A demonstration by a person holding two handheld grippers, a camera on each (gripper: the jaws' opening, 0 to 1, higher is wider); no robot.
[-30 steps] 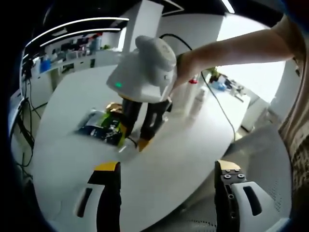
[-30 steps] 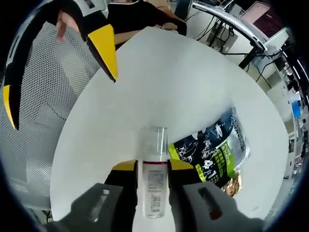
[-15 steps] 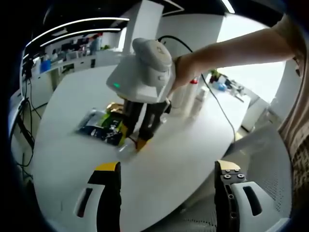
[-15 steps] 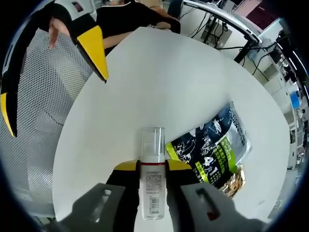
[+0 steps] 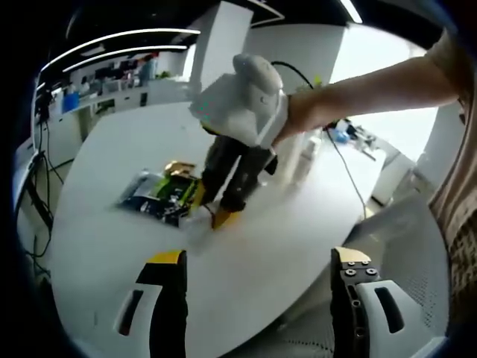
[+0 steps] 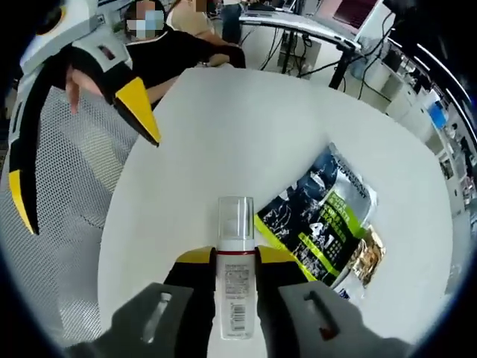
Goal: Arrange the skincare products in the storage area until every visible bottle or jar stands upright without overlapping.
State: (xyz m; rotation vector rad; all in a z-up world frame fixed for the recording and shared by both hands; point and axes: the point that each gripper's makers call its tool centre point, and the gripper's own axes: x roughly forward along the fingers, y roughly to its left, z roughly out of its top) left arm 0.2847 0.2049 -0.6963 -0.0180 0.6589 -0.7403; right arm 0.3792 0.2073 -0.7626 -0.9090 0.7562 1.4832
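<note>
A clear bottle (image 6: 236, 280) with a see-through cap, a red band and a white label lies along my right gripper (image 6: 235, 258), which is shut on it just above the white table (image 6: 246, 127). In the left gripper view the right gripper (image 5: 215, 212) leans over the table with that blurred bottle (image 5: 195, 226) at its yellow tips. More pale bottles (image 5: 304, 155) stand upright at the table's far side. My left gripper (image 5: 258, 257) is open and holds nothing near the table's front edge; in the right gripper view that left gripper (image 6: 89, 183) sits at the upper left.
A dark and green snack bag (image 6: 320, 216) lies flat beside the held bottle, with a gold packet (image 6: 370, 257) at its end; the bag (image 5: 160, 194) is left of the right gripper. A grey mesh chair (image 6: 67, 246) stands by the table. A person in black (image 6: 186, 52) sits beyond.
The right gripper has tilted and its body has swung to the right, with the bottle still held in it. The left gripper has stayed open and still.
</note>
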